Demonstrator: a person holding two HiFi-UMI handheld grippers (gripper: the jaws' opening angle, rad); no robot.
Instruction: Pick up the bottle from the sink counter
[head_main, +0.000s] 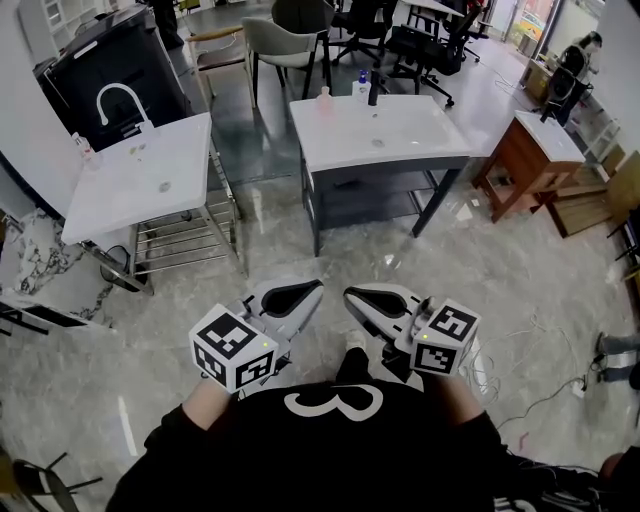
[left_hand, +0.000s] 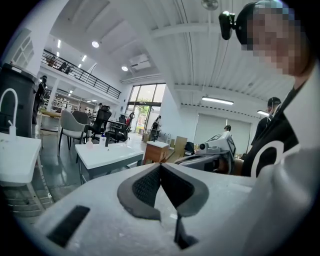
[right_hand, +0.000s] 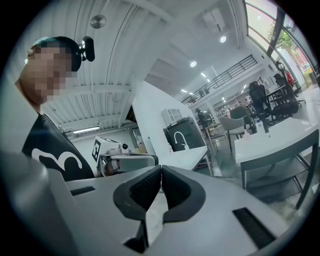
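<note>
On the far edge of the white sink counter (head_main: 400, 132) stand a white bottle with a blue cap (head_main: 362, 86) and a small pink bottle (head_main: 324, 98), beside a black tap (head_main: 374, 90). Both grippers are held low against the person's body, far from the counter. My left gripper (head_main: 312, 290) is shut with nothing between its jaws; its own view has the tips meeting (left_hand: 160, 165) and the white bottle (left_hand: 102, 139) far off. My right gripper (head_main: 352, 296) is shut and empty too, tips together (right_hand: 161, 167). The two grippers point towards each other.
A second white basin (head_main: 150, 175) with a curved white tap (head_main: 118, 100) stands at the left on a metal rack. A wooden cabinet (head_main: 530, 150) is at the right, chairs (head_main: 285, 45) are behind the counter, and cables (head_main: 530, 395) lie on the grey tiled floor.
</note>
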